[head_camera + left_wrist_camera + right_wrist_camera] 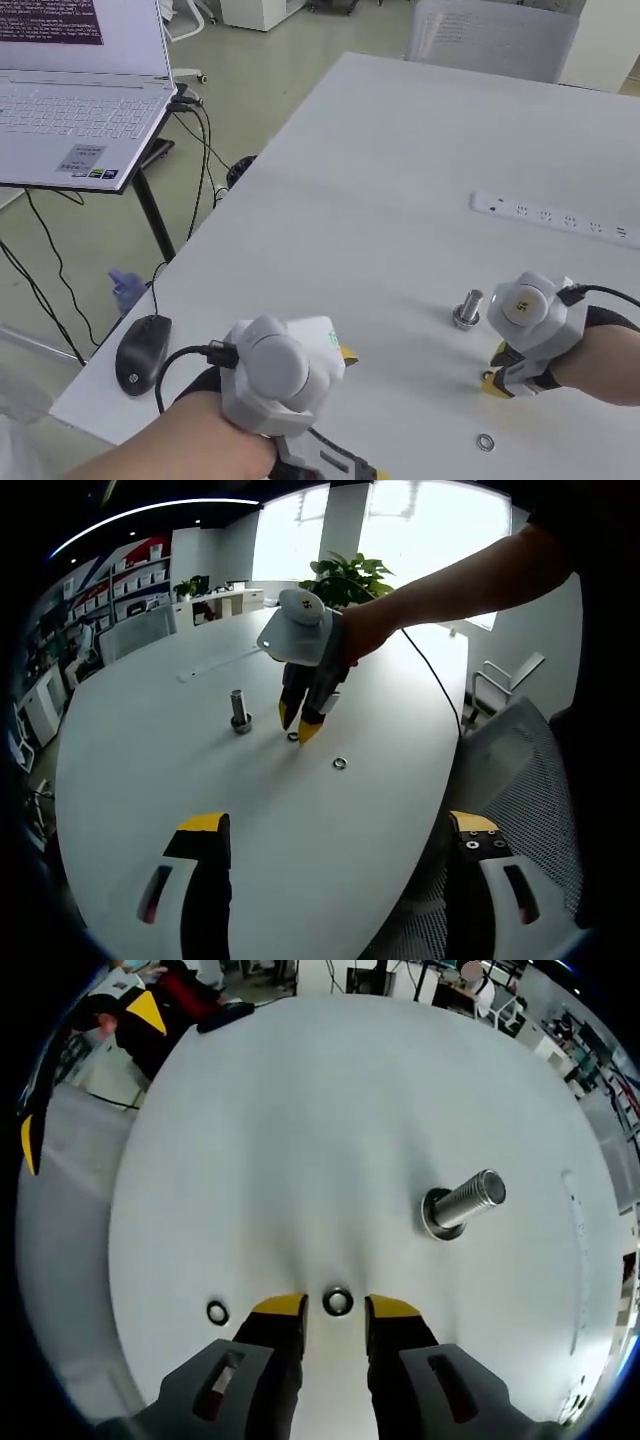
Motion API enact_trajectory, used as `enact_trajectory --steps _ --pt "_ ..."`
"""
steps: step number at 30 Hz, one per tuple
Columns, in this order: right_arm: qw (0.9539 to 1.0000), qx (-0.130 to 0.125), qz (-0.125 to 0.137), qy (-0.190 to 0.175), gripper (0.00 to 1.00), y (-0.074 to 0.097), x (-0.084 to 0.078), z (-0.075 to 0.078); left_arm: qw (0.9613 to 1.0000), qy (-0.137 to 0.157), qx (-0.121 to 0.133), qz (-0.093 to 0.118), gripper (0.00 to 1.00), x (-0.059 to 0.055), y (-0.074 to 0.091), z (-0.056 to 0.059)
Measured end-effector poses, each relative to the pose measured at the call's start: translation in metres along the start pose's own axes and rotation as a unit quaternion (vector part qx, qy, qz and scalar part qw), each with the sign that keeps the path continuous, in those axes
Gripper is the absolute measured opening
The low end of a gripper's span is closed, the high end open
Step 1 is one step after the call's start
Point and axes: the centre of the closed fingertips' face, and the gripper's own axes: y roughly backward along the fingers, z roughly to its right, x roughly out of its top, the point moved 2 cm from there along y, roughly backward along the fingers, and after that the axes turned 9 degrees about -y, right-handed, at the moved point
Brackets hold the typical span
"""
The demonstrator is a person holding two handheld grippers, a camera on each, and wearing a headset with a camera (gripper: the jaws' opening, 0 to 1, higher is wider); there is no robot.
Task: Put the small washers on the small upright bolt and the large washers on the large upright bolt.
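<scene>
Two small washers lie flat on the white tabletop point(400, 200), close to you. Each one is a shiny silver ring with a dark hole in the middle.

Your left tool point(337, 825) is nearest to you, low in the head view, with your hand wrapped round its body. Its two yellow-tipped jaws stand wide apart with nothing between them. It hangs over the near edge of the tabletop and points across at the other tool.

The second washer point(485, 441) lies by itself on the tabletop, near your right tool point(336, 1312) and on the side closer to you.

Your right arm comes in from the right side, and that tool tips down so its yellow ends are at the tabletop. Its jaws are narrow, only a little way apart. The first washer point(337, 1301) sits right between the two tips. There is a small gap on each side of the ring, so the tips do not pinch it.

A bit past that tool stands the upright bolt point(468, 308). It is silver and round, and it stands straight up on its wider bottom end.

Farther back, a long white power strip point(555, 217) lies flat on the tabletop. A black mouse point(142, 350) sits at the left edge. Beyond that edge, an open laptop point(80, 90) rests on a stand.
</scene>
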Motion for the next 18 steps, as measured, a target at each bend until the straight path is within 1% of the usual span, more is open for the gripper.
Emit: enact_trajectory --steps 9,18 --pt "1.0 0.008 0.001 -0.004 0.22 0.0012 -0.0002 -0.0015 1.0 0.002 0.0 -0.001 0.88 -0.0012 0.001 0.0011" --pt "1.0 0.006 -0.003 -0.005 0.2 0.0018 -0.0024 -0.0006 1.0 0.002 0.001 0.0 0.87 0.0001 0.0004 0.0013"
